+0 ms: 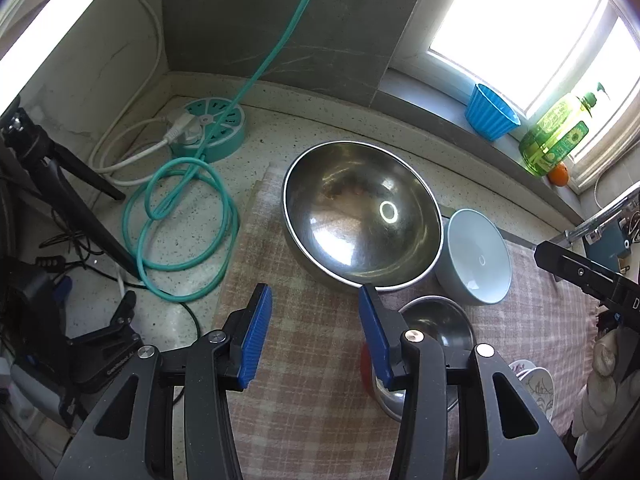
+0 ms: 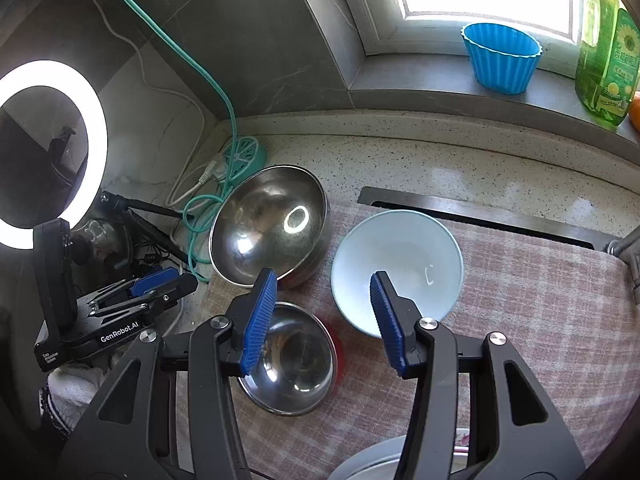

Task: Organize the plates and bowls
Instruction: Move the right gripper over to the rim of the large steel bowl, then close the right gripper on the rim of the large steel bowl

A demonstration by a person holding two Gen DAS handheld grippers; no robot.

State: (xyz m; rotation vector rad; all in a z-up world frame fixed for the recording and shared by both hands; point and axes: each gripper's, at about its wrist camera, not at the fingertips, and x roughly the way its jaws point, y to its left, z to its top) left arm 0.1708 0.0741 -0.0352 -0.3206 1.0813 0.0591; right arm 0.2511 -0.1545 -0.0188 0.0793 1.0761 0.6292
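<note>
A large steel bowl (image 1: 360, 216) (image 2: 268, 224) stands on a checked cloth (image 1: 304, 400). To its right is a pale blue bowl (image 1: 478, 256) (image 2: 396, 264). In front of them sits a small steel bowl (image 1: 436, 328) (image 2: 296, 360) with a red outside. A white plate (image 2: 372, 460) shows at the bottom edge, and a patterned plate (image 1: 536, 384) lies near a gloved hand (image 1: 604, 360). My left gripper (image 1: 316, 336) is open over bare cloth, holding nothing. My right gripper (image 2: 324, 312) is open above the small steel and pale bowls, also holding nothing.
A teal power hub (image 1: 212, 128) with coiled teal cable (image 1: 180, 216) lies left of the cloth. A tripod (image 1: 60, 184) and lit ring light (image 2: 52, 152) crowd the far left. A blue cup (image 2: 500, 58) and green soap bottle (image 2: 608, 52) stand on the windowsill.
</note>
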